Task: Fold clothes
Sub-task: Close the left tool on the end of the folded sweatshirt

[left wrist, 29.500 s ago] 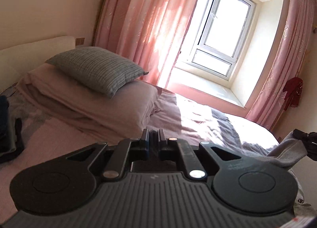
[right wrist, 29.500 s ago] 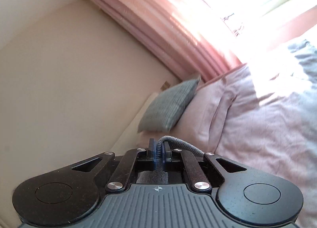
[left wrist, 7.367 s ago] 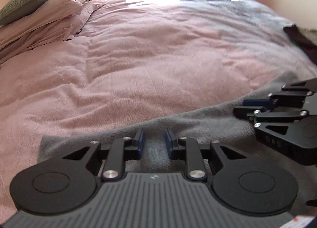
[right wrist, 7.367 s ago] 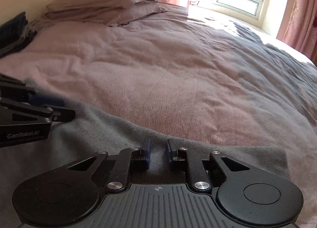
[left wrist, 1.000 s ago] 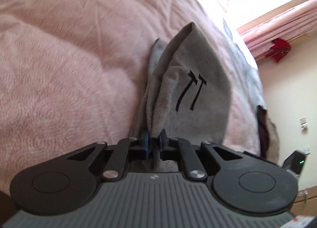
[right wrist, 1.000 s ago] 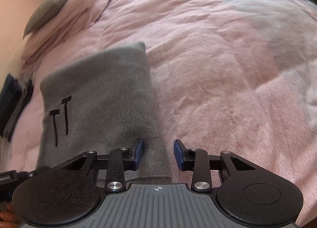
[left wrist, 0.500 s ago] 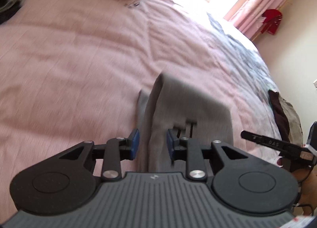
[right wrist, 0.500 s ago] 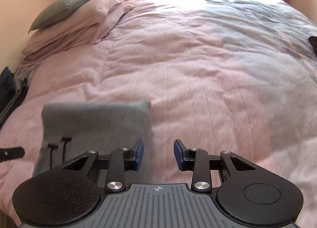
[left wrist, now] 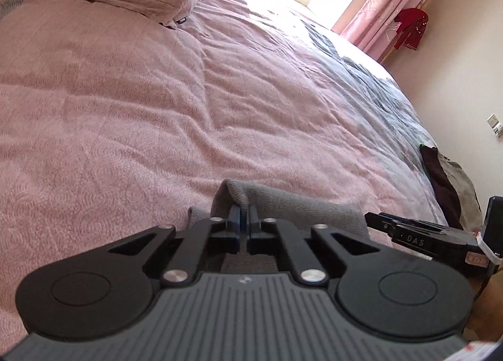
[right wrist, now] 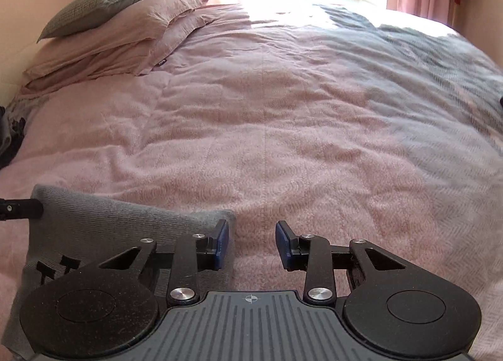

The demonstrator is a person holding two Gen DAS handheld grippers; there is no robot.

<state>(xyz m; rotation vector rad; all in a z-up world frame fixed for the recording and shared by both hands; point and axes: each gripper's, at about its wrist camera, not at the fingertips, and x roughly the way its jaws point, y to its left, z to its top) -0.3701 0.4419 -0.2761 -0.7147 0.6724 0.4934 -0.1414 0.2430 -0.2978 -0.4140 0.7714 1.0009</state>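
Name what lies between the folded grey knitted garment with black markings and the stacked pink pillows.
Only bare pink quilted bedspread stretches between the grey garment and the pink pillows; nothing sits on it. The right wrist view shows this best.

Garment [right wrist: 103,219] on bed [right wrist: 267,141], pillows [right wrist: 125,24] behind.

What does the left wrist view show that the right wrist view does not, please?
Only the left wrist view shows the left gripper shut on a raised fold of the grey garment, and dark clothes at the bed's edge. Only the right wrist view shows the grey pillow and the garment's black mark. Both show the pink bedspread.
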